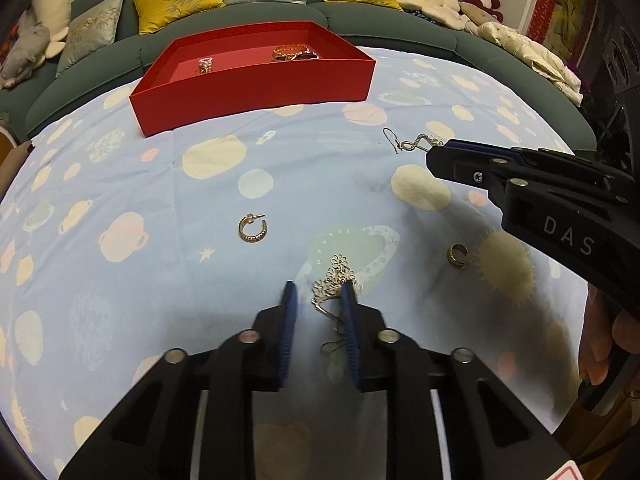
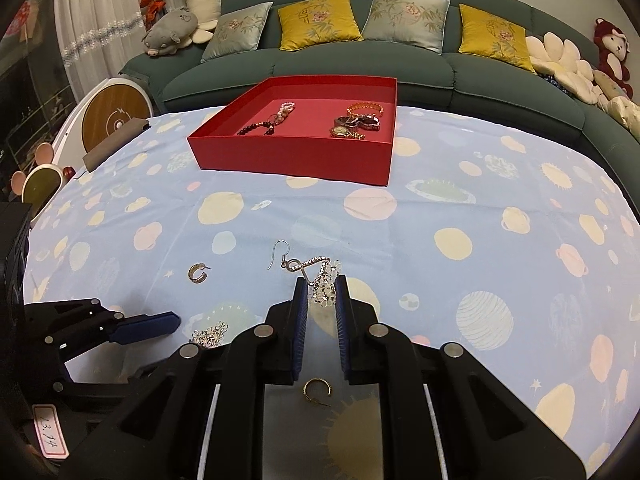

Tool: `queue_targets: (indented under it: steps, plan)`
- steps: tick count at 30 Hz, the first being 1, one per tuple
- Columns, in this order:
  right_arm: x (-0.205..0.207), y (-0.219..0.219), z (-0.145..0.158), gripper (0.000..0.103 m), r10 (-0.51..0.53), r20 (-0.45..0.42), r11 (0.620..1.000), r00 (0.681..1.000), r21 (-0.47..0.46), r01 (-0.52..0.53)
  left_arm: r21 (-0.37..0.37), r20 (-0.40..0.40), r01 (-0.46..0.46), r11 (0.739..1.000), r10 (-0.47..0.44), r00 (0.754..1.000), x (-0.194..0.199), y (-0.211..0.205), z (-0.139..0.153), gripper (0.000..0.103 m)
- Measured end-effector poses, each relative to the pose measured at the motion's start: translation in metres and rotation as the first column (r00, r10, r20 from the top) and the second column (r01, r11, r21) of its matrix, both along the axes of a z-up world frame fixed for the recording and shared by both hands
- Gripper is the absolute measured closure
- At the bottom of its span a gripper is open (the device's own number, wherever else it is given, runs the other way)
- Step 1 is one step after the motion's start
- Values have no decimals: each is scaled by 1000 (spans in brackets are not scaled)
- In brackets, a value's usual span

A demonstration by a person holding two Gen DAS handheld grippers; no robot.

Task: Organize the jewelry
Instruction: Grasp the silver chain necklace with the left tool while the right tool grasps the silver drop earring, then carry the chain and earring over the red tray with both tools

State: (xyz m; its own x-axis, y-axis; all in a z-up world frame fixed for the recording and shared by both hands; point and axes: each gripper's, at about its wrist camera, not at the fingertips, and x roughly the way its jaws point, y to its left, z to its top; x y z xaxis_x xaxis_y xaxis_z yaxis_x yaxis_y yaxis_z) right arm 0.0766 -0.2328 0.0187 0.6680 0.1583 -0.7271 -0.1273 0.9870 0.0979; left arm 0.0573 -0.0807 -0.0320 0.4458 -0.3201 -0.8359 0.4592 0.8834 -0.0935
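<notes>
Jewelry is split between the red tray [image 2: 296, 156] and the blue planet-print cloth [image 2: 460, 216] in front of it. Inside the tray lie bead bracelets [image 2: 260, 126] and a watch [image 2: 340, 131]. On the cloth nearer than the tray, the left gripper [image 1: 318, 296] stands released, its pads either side of a flower earring [image 1: 336, 276] without clamping it. The right gripper [image 2: 322, 290] brackets a rhinestone dangle earring [image 2: 316, 270]; whether it grips cannot be told. Two gold hoop earrings [image 1: 252, 228] [image 1: 457, 255] lie loose on the cloth, well short of the tray
</notes>
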Motion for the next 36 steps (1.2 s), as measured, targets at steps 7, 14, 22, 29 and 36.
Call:
queue_targets:
  steps: [7, 14, 22, 29, 36]
  plan:
    - [-1, -6, 6, 90, -13, 15, 1000, 1000, 13, 13, -34, -3, 13, 999, -13, 1000, 0, 5, 7, 102]
    - [-1, -5, 16, 90, -17, 39, 999, 999, 28, 16, -89, 16, -8, 996, 9, 1000, 5, 24, 29, 103]
    - [1, -4, 41, 90, -22, 90, 999, 996, 49, 18, -132, 75, -67, 989, 77, 994, 25, 48, 68, 103]
    - [13, -18, 85, 90, -86, 181, 992, 980, 104, 68, -179, 161, -112, 978, 141, 977, 48, 67, 114, 103]
    - [42, -10, 118, 90, -86, 238, 993, 967, 103, 63, -197, 227, -131, 972, 175, 958, 86, 66, 154, 103]
